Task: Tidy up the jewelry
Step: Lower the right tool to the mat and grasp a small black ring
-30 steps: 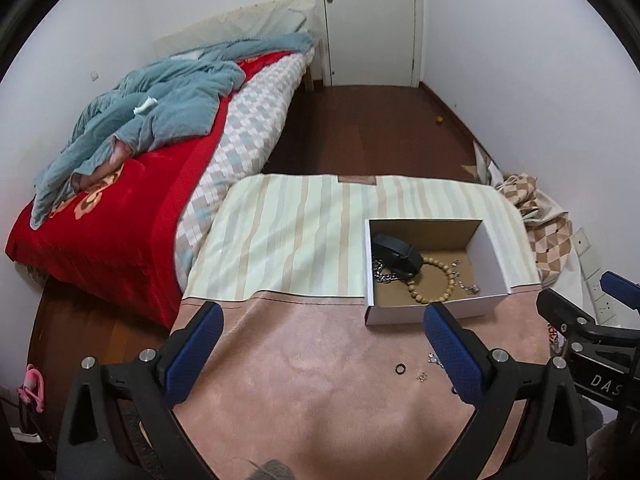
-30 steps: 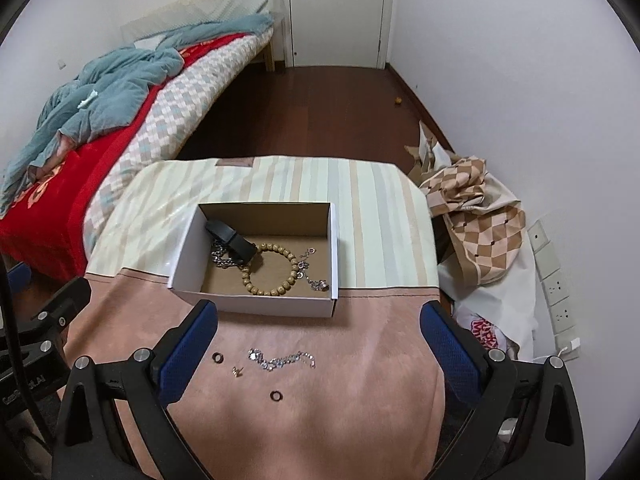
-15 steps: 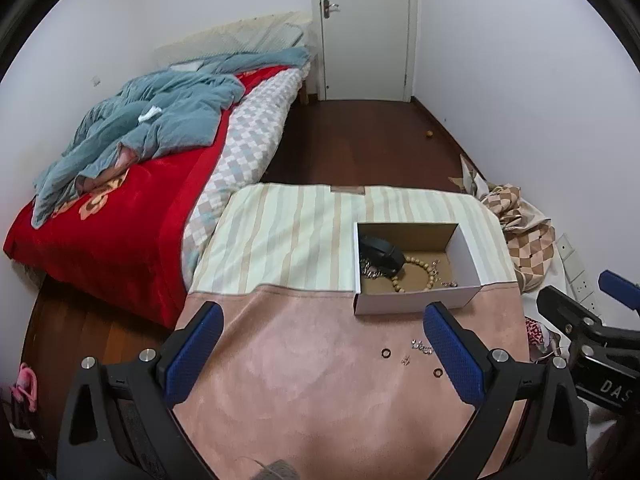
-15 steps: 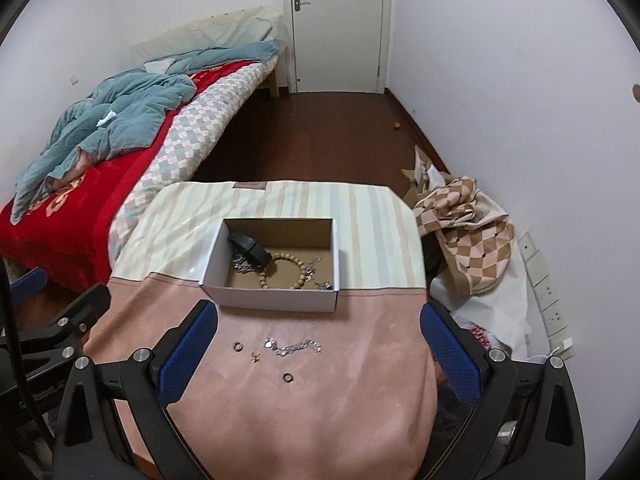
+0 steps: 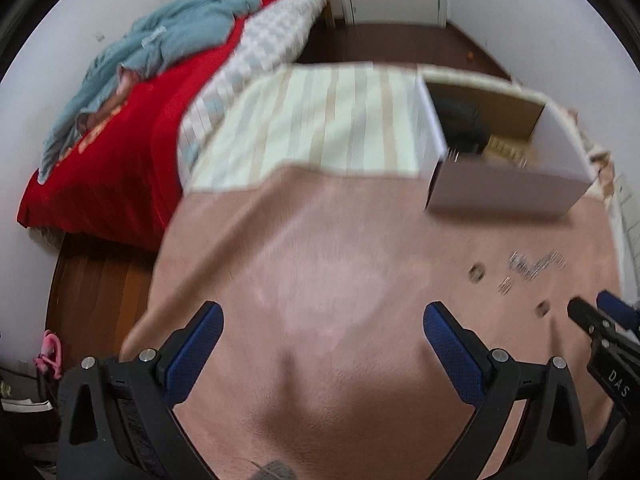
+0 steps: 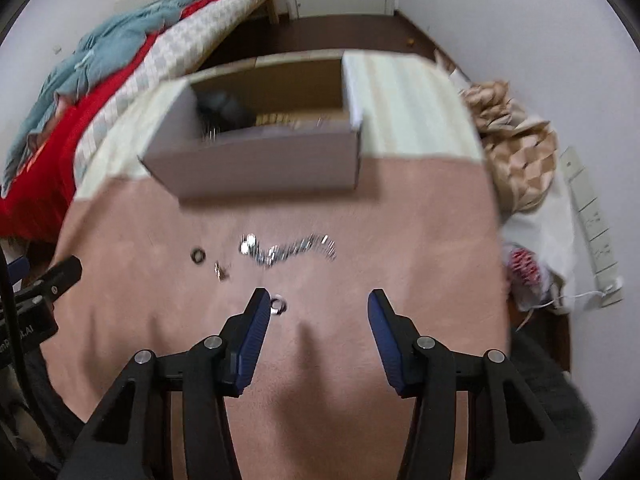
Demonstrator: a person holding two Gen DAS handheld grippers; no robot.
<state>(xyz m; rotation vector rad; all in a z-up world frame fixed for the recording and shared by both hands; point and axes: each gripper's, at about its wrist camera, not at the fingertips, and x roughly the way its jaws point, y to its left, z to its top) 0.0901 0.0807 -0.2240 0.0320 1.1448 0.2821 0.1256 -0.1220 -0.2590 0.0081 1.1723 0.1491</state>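
A white cardboard box (image 6: 256, 168) (image 5: 500, 196) stands on the pink cloth and holds a dark item and a bead bracelet, blurred. In front of it lie a silver chain (image 6: 288, 250) (image 5: 536, 264), a dark ring (image 6: 198, 256) (image 5: 476, 273), a small earring (image 6: 221, 271) and a second ring (image 6: 278, 306) (image 5: 542, 309). My right gripper (image 6: 316, 312) is open and low over the cloth, its left finger (image 6: 254, 328) right beside the second ring. My left gripper (image 5: 322, 328) is open and empty over bare cloth, left of the jewelry.
The table (image 5: 320, 128) has a striped cloth at the back and a pink cloth (image 5: 320, 280) in front. A bed with a red blanket (image 5: 112, 152) is to the left. A checked cloth pile (image 6: 516, 152) and a wall socket strip lie to the right.
Both grippers have dropped down and forward towards the table, so the box and jewelry look much larger. The right gripper's fingers have narrowed and now sit by the second ring.
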